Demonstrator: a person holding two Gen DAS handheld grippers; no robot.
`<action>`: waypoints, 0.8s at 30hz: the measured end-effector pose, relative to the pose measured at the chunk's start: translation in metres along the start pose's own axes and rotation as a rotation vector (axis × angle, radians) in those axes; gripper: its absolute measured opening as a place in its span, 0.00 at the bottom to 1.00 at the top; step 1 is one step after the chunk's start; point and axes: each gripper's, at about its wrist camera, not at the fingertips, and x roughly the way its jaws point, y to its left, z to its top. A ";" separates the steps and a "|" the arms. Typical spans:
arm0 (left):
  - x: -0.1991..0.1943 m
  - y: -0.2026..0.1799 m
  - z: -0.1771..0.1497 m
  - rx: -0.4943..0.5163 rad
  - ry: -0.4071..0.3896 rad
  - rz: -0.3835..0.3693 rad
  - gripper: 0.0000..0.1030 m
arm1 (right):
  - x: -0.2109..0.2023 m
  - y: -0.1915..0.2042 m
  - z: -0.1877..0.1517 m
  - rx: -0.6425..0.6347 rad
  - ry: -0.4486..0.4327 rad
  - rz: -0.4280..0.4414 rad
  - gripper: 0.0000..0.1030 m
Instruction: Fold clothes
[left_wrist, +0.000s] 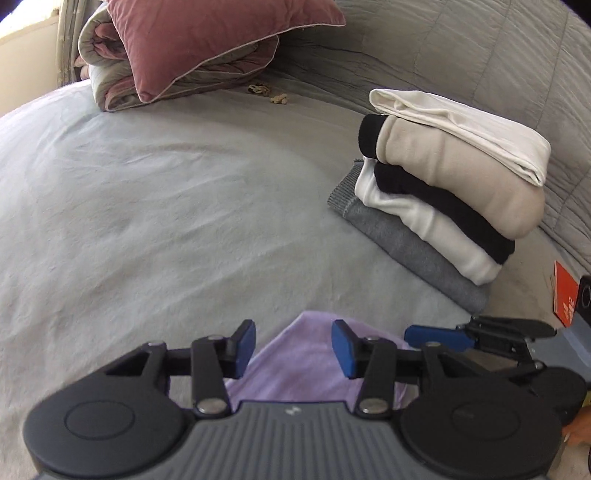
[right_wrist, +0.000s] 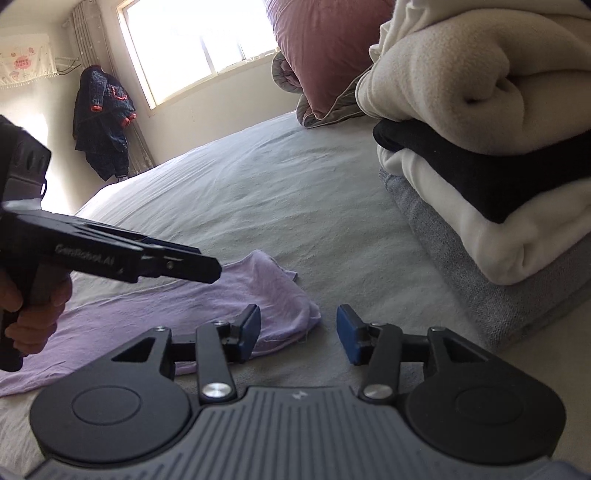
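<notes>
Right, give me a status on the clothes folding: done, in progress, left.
Done: a stack of folded clothes sits on the bed, grey at the bottom, then white, black, beige and white on top. In hand: strictly nothing; the left gripper and right gripper both stand open over the lilac garment, which lies on the sheet, apparently partly folded. Left: finishing that piece and probably adding it to the stack.

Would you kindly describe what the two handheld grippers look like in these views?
Both match. The left gripper and right gripper have black linkage arms with silver rivets, round black discs on either side, and a ribbed grey body bearing a small white logo. Their fingers end in blue pads. Seen side-on, the left gripper has a black pistol-style handle and white lettering. No cables or sleeves are visible.
</notes>
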 end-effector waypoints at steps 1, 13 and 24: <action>0.005 0.004 0.008 -0.015 0.022 -0.021 0.45 | -0.001 -0.006 -0.001 0.035 -0.008 0.024 0.47; 0.054 0.009 0.036 -0.099 0.310 -0.217 0.16 | -0.004 -0.022 0.000 0.110 0.020 0.101 0.26; 0.044 -0.004 0.018 -0.139 0.089 -0.316 0.03 | -0.017 -0.019 -0.002 0.127 -0.022 0.104 0.02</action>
